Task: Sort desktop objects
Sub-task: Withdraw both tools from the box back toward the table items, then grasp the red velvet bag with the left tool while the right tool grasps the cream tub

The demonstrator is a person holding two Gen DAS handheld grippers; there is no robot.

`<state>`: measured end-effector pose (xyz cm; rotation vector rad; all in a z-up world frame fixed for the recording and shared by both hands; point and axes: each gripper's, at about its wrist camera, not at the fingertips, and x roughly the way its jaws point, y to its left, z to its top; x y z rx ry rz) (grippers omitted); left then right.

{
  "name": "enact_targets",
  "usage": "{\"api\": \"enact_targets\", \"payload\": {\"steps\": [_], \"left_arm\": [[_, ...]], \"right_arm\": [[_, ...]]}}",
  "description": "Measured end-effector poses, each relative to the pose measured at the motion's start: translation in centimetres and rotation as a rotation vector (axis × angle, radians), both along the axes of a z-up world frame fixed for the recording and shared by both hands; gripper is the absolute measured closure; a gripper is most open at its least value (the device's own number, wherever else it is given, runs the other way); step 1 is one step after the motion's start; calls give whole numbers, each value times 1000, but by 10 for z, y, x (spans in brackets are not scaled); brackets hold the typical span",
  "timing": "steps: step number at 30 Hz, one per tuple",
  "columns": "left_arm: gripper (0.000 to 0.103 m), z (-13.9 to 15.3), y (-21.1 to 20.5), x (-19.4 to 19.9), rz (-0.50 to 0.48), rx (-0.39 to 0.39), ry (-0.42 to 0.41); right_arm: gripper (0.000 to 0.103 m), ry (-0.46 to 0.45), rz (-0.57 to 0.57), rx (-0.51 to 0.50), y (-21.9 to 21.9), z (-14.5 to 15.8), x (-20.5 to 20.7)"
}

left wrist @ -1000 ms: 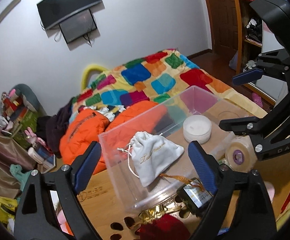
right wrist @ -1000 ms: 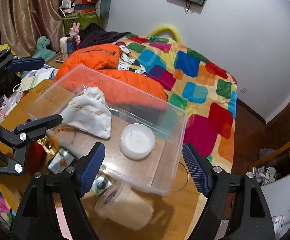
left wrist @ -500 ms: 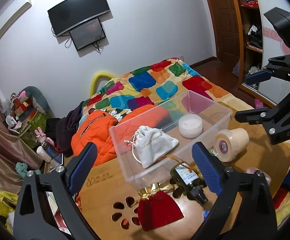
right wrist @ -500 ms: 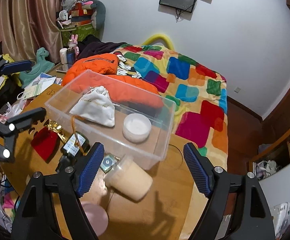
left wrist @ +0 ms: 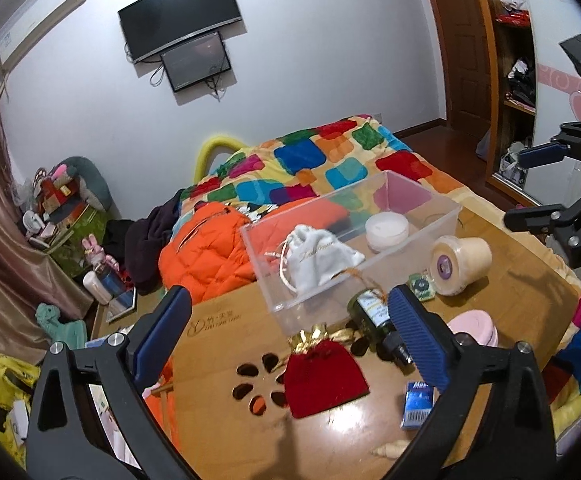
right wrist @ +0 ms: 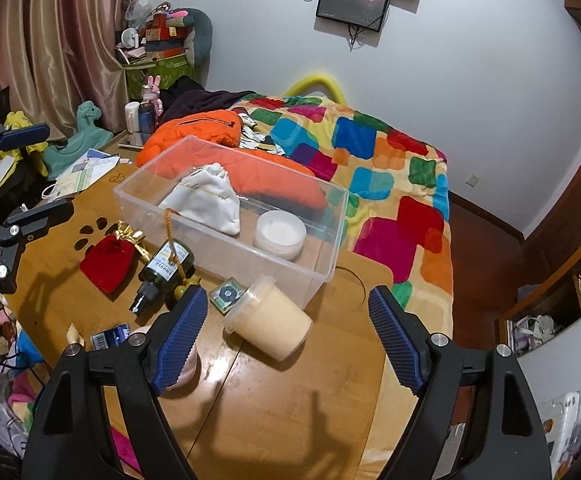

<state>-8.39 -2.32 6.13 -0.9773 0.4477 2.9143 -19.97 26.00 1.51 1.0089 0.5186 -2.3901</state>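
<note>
Both hands have backed off from the clear plastic rectangular bin point(right wrist: 226, 216): a second ago it filled both views, now the whole wooden worktop point(right wrist: 290, 400) shows. I read that as the last drop finished and the next pick pending.

Left gripper point(left wrist: 286, 336): fingers spread near full width after widening further over the last second, nothing between them. Right gripper point(right wrist: 286, 336): fingers well apart, also empty.

Already in the bin: white drawstring cloth pouch point(right wrist: 206, 200) and round white lidded tin point(right wrist: 280, 234).

Left out on the worktop:
- cream cylindrical plastic tub point(right wrist: 268, 322), on its side, just beside the bin's near corner. Long axis runs diagonally, lid end towards the bin, base towards my right gripper.
- dark green glass spray bottle with a white label point(right wrist: 162, 276), lying flat, nozzle pointing at the near edge, base towards the bin.
- red velvet pouch with a gold tie point(right wrist: 108, 258), flat, tie end towards the bin.
- small green square packet point(right wrist: 226, 294), between bottle and tub.
- blue-and-white small box point(left wrist: 418, 404), near edge.
- pink round object point(left wrist: 474, 330) (half hidden by fingers, can't tell what it is).

Tub looks nearest for the right gripper.
</note>
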Motion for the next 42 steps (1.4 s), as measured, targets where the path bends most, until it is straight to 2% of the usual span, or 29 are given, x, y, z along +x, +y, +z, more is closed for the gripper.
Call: {"api": "enact_targets", "payload": {"steps": [7,12,16,19,27,33,42], "left_arm": [[3,-15,-23,13,42,60,-34],[3,-39,-36,12,58,129,-98],[3,-63,-38,4,58,147,-163],[3,-75,-37,-3,58,150,-195],[3,-100,-30,-30,40,210,-291],[3,-110,-27,-43,52,214,-322],[3,-121,-27,-52,86,174,-329]], "right_arm": [[20,-2,-32,-23,13,-11,13],[20,-60,-58,-39,21,-34,12],[20,-113,-94,-49,25,-54,1],[20,-114,-121,-31,24,-64,-6],[20,-159,-103,-50,8,-81,-24],[20,-186,-86,-79,-6,-88,-35],[19,-231,-106,-108,-10,-106,-48]]}}
